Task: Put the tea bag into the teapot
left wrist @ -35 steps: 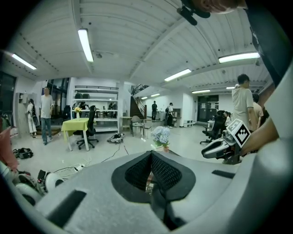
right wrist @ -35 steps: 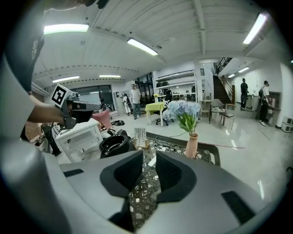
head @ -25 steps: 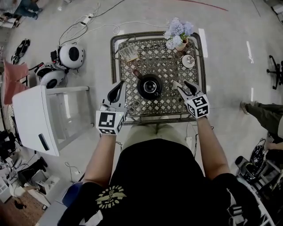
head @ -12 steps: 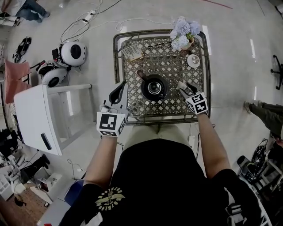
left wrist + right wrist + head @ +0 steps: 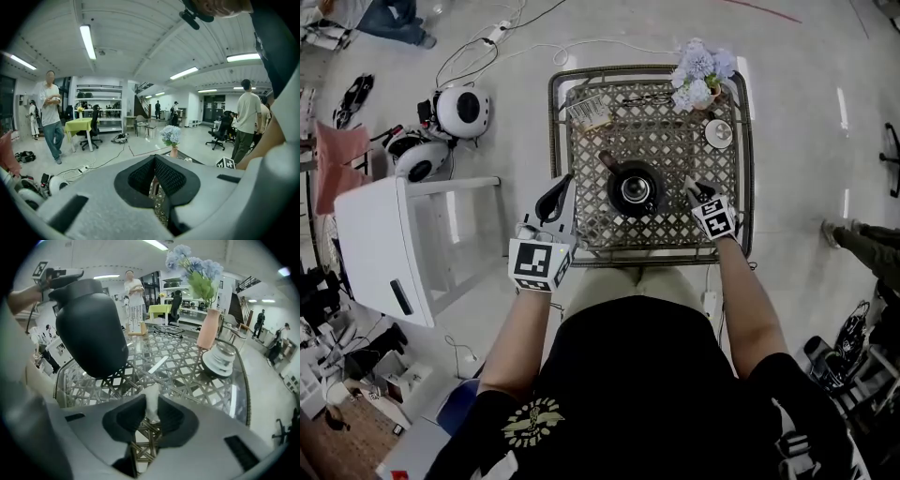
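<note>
A black teapot (image 5: pixel 633 187) with its top open stands mid-table; it looms at the left of the right gripper view (image 5: pixel 91 329). The white tea bag (image 5: pixel 151 401) lies on the lattice table top (image 5: pixel 666 141), to the right of the pot. My right gripper (image 5: pixel 695 186) points steeply down at it. Its jaws have just been closing, and the pads now press on the bag from both sides (image 5: pixel 151 408). My left gripper (image 5: pixel 566 180) hovers at the table's near left corner, jaws together and empty (image 5: pixel 153 161).
A vase of pale blue flowers (image 5: pixel 698 80) and a small white dish (image 5: pixel 718 133) stand at the far right of the table. A striped packet (image 5: pixel 589 112) lies far left. A white cabinet (image 5: pixel 384 253) stands on the floor to the left.
My right gripper has sunk towards the table beside the teapot, and its jaws have narrowed around the tea bag. The left gripper has stayed where it was.
</note>
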The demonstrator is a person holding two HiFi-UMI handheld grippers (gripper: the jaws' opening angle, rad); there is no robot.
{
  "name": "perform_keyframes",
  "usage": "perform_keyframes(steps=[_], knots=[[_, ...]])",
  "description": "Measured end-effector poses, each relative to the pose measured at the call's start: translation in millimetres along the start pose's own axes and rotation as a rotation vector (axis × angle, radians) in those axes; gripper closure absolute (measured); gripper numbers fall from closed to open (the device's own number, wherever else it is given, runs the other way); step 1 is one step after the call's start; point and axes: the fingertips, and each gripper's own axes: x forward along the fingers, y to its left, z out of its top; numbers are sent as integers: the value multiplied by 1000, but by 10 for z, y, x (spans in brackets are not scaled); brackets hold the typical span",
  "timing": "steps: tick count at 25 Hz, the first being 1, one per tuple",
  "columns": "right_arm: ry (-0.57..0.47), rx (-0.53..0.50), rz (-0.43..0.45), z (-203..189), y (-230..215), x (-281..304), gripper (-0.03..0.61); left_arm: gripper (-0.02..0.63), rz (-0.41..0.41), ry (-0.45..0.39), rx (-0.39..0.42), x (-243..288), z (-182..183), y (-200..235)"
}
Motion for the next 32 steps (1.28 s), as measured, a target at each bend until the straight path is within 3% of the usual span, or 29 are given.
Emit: perform_keyframes(steps=[2,4,32], knots=[[-19,-12,-14,-3,-22,3,546,618,-2,-1,-6,0,1,0],[-38,-12,-9,17,-21,-27,560,618,-6,-4,-21,-8,4,-3],[-197,8,18,625,-28,-734,564,618,19,-63,-21,-32,258,-21]])
